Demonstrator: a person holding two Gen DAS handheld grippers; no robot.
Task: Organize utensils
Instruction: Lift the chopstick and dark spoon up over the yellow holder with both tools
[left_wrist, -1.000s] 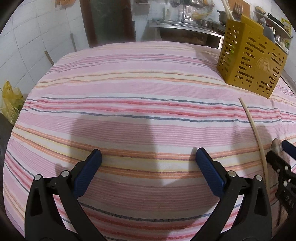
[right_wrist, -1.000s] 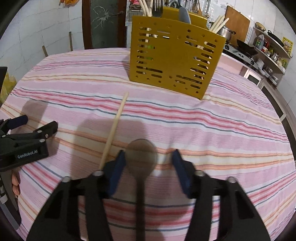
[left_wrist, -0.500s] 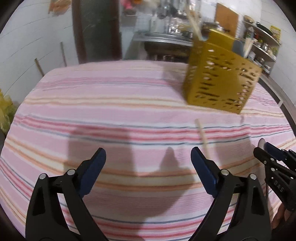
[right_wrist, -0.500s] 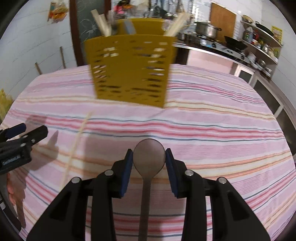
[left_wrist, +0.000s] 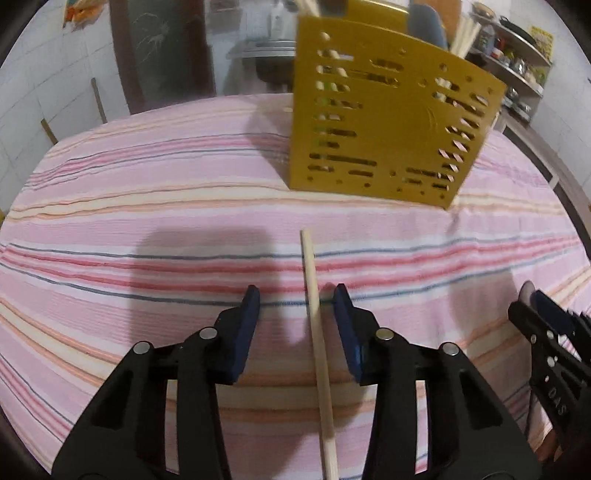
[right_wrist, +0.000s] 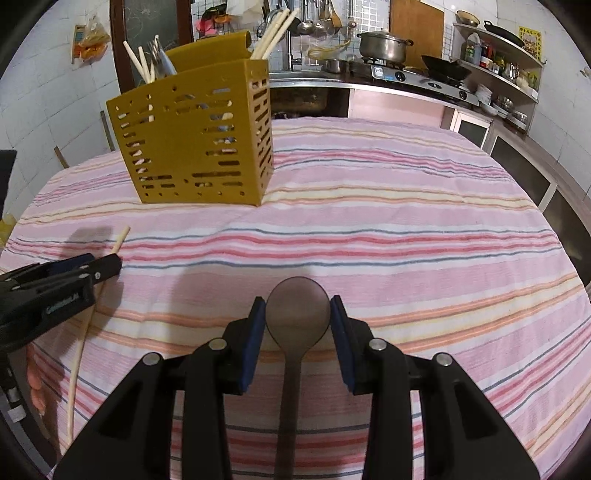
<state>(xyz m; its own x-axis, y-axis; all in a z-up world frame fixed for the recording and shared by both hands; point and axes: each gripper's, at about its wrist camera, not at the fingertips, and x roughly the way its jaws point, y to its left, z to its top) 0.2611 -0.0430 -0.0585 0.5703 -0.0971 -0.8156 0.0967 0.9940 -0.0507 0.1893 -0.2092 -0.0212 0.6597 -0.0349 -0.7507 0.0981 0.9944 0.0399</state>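
A yellow perforated utensil holder (left_wrist: 388, 125) stands on the striped tablecloth; it also shows in the right wrist view (right_wrist: 195, 136) with chopsticks and cutlery in it. A wooden chopstick (left_wrist: 317, 339) lies on the cloth between the jaws of my left gripper (left_wrist: 297, 325), which are partly closed with gaps on both sides of it. It also shows in the right wrist view (right_wrist: 79, 354). My right gripper (right_wrist: 297, 321) is shut on the bowl of a dark spoon (right_wrist: 297, 314), its handle running back toward the camera.
The striped tablecloth (right_wrist: 406, 229) covers the whole table. The right gripper (left_wrist: 546, 332) shows at the right edge of the left wrist view. Behind the table are a stove counter with a pot (right_wrist: 384, 46) and shelves (right_wrist: 498, 62).
My left gripper swung right and moved over the chopstick, its jaws narrowing around it. My right gripper closed on the spoon bowl and turned right, so the holder shifted left in its view.
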